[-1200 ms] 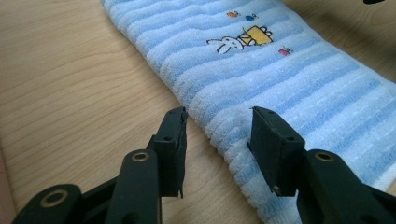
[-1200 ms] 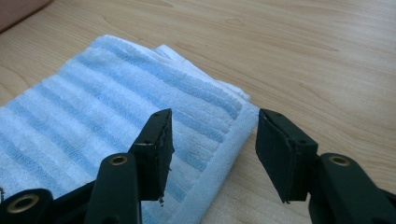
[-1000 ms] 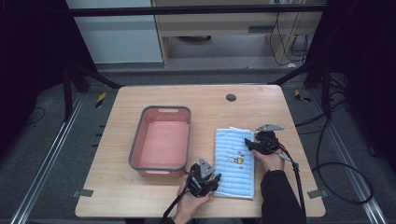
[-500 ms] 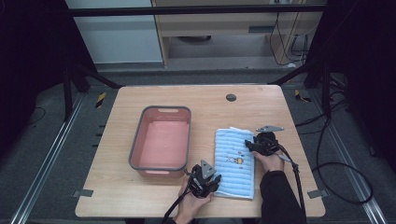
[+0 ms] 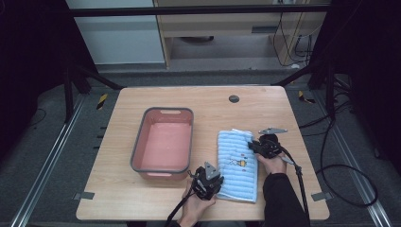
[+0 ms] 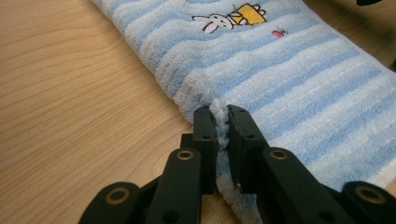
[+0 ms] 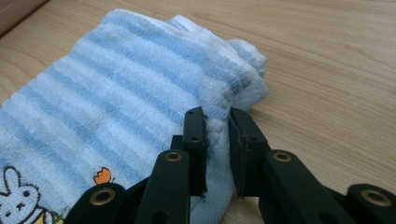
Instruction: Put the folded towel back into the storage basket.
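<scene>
Since the earlier frame both sets of jaws have just been closing, each with cloth between them; the hands and everything else kept their places. The left hand-held gripper point(image 6: 222, 122) is now clenched on the near left edge of the towel point(image 5: 238, 163), and the right hand-held gripper point(image 7: 217, 125) pinches its far right corner, bunching the cloth. The blue-striped towel lies folded flat on the worktop point(image 5: 265, 106), just right of the pink tub point(image 5: 163, 175). Count: one towel, one tub, two hand-held grippers, one dark round disc point(image 5: 233, 99) near the worktop's far edge.
</scene>
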`<state>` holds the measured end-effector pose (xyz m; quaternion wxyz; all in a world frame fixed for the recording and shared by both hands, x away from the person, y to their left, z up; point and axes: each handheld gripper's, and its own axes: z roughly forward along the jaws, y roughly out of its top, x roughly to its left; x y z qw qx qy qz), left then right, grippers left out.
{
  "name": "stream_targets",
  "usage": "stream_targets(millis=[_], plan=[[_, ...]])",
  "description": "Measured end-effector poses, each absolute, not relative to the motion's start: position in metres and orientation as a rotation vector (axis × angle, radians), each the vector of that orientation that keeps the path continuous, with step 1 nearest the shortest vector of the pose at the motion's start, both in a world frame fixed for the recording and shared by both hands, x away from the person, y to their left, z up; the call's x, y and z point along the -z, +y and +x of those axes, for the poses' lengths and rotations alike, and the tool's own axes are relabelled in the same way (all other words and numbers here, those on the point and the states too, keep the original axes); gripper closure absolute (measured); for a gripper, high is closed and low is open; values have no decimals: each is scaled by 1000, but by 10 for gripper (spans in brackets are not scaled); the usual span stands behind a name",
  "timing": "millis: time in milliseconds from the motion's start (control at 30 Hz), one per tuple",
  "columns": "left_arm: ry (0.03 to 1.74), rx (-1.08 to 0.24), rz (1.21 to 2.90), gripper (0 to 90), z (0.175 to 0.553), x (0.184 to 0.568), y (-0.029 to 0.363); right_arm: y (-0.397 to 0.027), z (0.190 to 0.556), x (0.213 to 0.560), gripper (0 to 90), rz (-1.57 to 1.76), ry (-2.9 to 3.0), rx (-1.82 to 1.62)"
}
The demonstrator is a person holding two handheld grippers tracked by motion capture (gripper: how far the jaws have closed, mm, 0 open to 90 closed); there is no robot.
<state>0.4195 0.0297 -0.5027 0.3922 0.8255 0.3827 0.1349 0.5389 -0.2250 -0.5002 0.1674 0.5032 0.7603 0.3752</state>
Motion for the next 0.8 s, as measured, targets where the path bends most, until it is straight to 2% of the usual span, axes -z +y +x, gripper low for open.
stream_targets(millis=[200,800], plan=[[984,-327,2061,860,419,502,33,-225,537,496,803,1430,2157,-1084],[905,-322,1974,863,408,465,46,-221,520,450,806,1297,2096,-1190]])
